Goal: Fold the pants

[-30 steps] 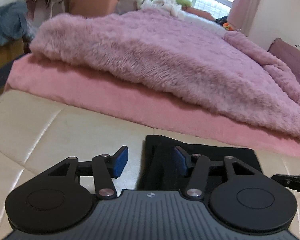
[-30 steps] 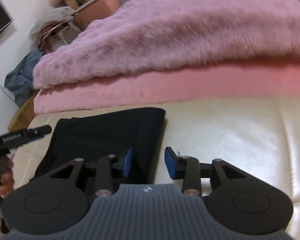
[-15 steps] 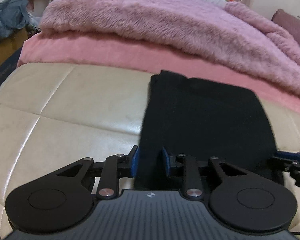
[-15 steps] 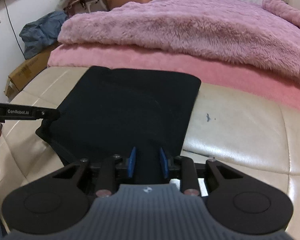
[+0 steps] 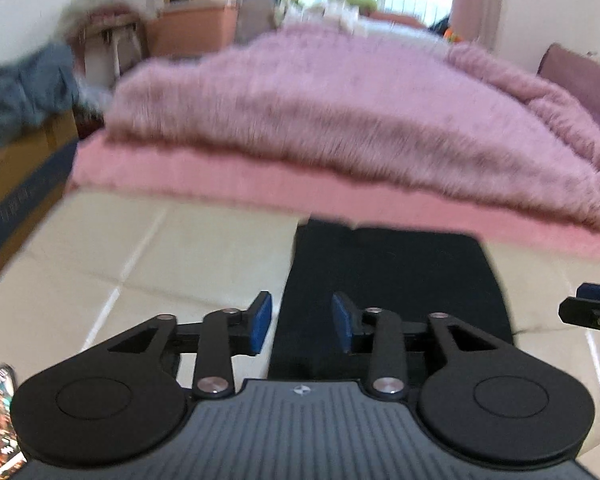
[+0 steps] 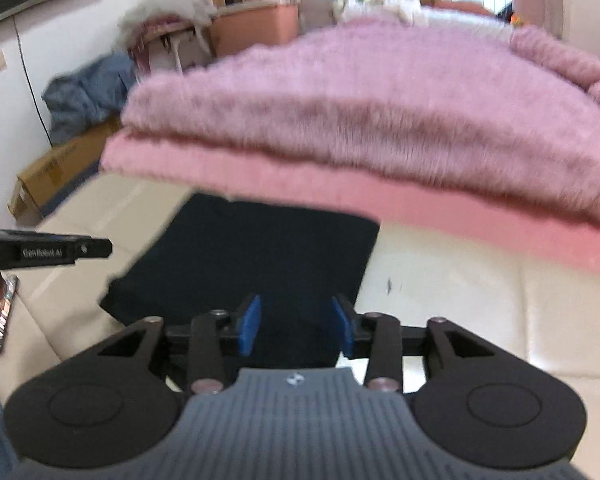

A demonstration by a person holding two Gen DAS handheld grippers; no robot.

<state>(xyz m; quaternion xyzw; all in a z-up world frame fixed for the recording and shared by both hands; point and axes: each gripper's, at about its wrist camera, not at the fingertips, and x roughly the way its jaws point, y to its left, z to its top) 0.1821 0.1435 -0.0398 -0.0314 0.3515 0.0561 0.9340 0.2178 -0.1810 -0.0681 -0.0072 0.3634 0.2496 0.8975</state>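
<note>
Both grippers have let go: left gripper [image 5: 302, 328] and right gripper [image 6: 296, 330] jaws spread over black pants [image 5: 388, 276]; I'd regrip the near edge evenly.

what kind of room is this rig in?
Most likely a home bedroom: a bed with a fuzzy pink blanket, a cream cushioned bench at its foot holding folded black pants, and cardboard boxes under piled clothes.

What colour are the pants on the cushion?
Plain black pants, clearest in the right wrist view.
</note>
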